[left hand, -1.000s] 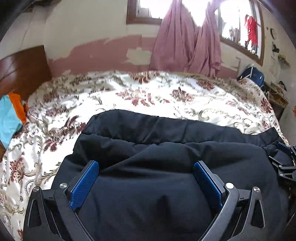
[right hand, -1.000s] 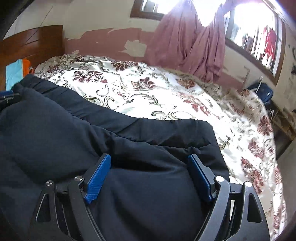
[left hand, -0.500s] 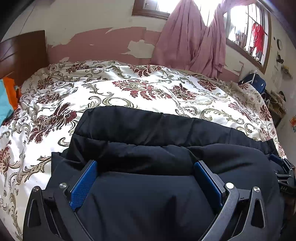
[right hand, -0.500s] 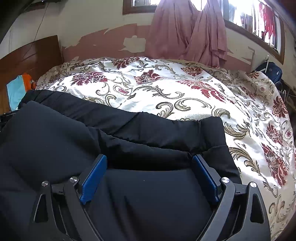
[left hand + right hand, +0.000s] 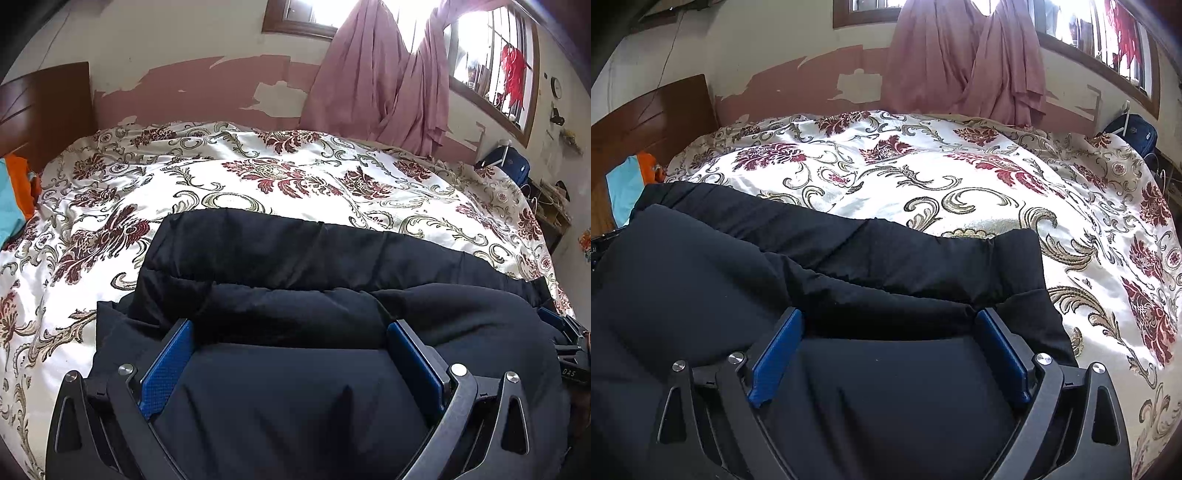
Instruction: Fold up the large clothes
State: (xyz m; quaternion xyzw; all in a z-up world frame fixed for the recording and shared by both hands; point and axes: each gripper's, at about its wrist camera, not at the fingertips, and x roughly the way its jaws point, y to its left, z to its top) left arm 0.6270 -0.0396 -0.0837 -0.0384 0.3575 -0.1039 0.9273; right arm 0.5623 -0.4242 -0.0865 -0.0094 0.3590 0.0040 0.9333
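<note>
black garment [image 5: 295, 258] lies long axis 9-to-3 on the bed [image 5: 258, 177]; left tongs [image 5: 290, 343] and right tongs [image 5: 888, 334] wide over it, lower than before

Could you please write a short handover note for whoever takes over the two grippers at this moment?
Left gripper: open over the dark garment, nothing clamped.
Right gripper: open above the garment's right end, nothing clamped.
The garment lies across the near side of the flowered bedspread, with a thick padded layer doubled over a flatter strip along the far edge.
Done: one fold appears laid.
Left: probably further folds and squaring the edges.
</note>
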